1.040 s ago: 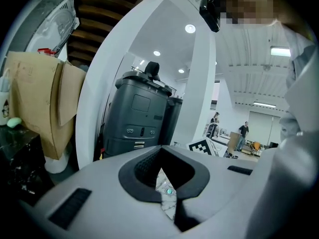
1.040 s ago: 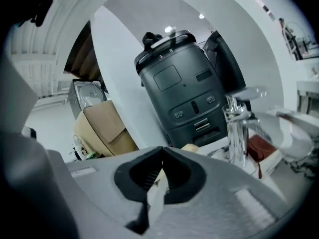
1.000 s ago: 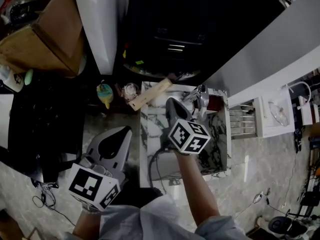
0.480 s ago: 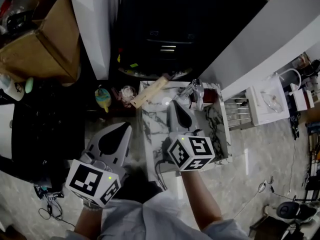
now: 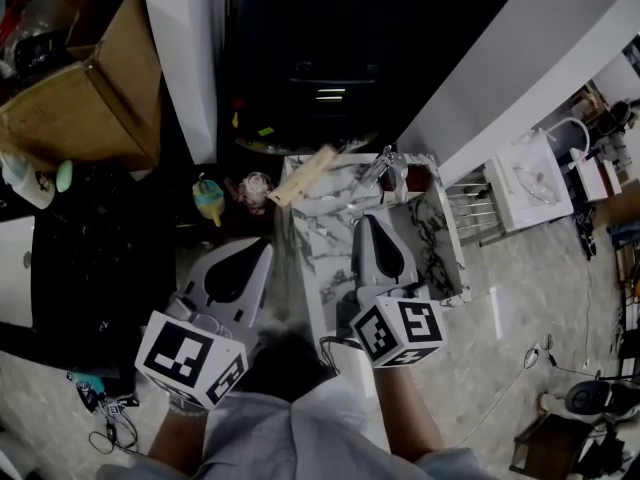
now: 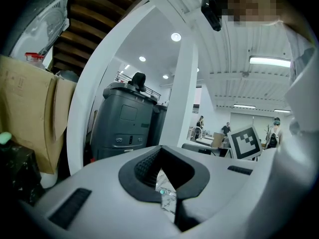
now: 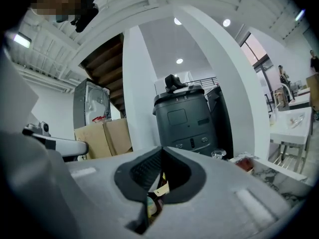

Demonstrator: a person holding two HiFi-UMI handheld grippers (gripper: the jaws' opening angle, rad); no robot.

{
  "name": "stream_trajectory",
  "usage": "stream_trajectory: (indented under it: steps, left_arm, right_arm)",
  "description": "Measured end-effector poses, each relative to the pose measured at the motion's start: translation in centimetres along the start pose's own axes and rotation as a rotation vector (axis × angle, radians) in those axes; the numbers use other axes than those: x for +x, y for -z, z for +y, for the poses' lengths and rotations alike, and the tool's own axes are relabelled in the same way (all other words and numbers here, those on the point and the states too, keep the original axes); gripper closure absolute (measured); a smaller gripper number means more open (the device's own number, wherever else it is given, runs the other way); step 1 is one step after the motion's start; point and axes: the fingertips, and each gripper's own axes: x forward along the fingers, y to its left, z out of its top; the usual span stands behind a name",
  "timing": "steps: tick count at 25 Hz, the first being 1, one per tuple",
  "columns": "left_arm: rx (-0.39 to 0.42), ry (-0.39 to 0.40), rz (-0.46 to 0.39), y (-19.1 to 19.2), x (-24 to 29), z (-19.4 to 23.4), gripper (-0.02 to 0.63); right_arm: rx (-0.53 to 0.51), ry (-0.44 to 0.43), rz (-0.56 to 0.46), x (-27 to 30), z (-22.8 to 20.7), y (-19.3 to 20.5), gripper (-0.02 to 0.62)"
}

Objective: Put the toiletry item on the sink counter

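Observation:
A marble sink counter [image 5: 340, 258] with a chrome faucet [image 5: 388, 171] stands in front of me in the head view. A long beige toiletry item [image 5: 305, 175] lies slanted across the counter's far left corner, with nothing holding it. Over the counter's near half, my right gripper [image 5: 367, 222] is shut and empty, well short of the beige item. My left gripper [image 5: 260, 246] hangs left of the counter, also shut with nothing in it. In the left gripper view the jaws [image 6: 169, 200] meet; in the right gripper view the jaws [image 7: 149, 203] meet too.
A yellow and teal bottle [image 5: 208, 198] and a clear jar [image 5: 256, 186] sit left of the counter. A red item [image 5: 420, 181] lies beside the faucet. Behind stand a dark machine [image 5: 330, 68], a white pillar [image 5: 185, 58] and a cardboard box [image 5: 85, 88]. A white basin [image 5: 530, 183] stands right.
My right gripper has drawn back from the faucet toward the counter's near edge, staying shut. The beige item stays at the far corner. The left gripper has barely moved.

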Motion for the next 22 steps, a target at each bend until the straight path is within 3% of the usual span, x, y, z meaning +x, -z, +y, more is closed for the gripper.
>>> stream_trajectory:
  steps: [9,22]
  left_arm:
    - [0.009,0.005,-0.007,-0.1,-1.6,-2.4,0.601]
    - [0.031,-0.07,-0.035,-0.5,-2.8,-9.9,0.601]
  right_arm:
    - [0.024,-0.014,-0.024,-3.5,0.7,-0.8,0.598]
    - [-0.016,-0.13,-0.029,-10.7,-1.0,-2.3,0.598]
